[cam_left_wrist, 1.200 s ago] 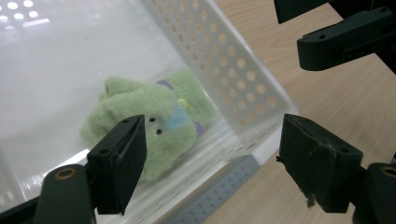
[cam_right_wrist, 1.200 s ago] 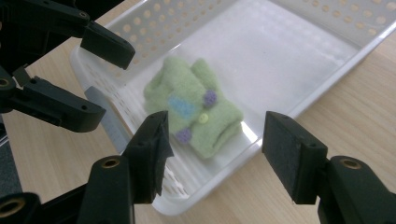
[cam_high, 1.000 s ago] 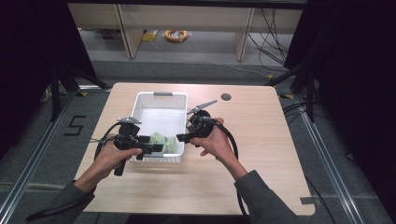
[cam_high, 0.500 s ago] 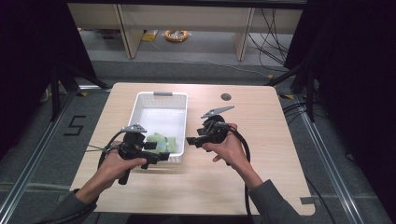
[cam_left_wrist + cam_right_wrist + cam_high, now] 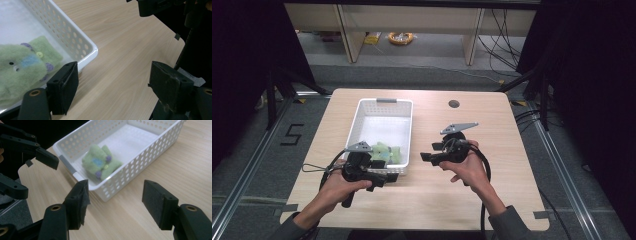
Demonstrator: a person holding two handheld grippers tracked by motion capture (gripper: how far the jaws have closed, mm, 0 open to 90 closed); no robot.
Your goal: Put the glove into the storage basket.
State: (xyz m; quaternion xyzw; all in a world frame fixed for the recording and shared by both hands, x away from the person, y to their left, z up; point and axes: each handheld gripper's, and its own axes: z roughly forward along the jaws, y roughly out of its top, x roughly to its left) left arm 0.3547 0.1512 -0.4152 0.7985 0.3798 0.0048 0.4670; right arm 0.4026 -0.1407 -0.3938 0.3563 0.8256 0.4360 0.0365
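A green plush toy (image 5: 101, 163) lies in the near end of the white basket (image 5: 362, 110) on the desk (image 5: 492, 120). Left gripper (image 5: 113, 82) and right gripper (image 5: 115, 200), both held over bare desk beside the basket, have jaws spread wide (nothing between them).

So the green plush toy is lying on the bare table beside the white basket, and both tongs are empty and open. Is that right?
Not quite. The green plush toy lies inside the white basket, at the end nearest the person, not on the table; the right gripper view shows it plainly. The rest holds: the left tongs and right tongs are open and hold nothing.
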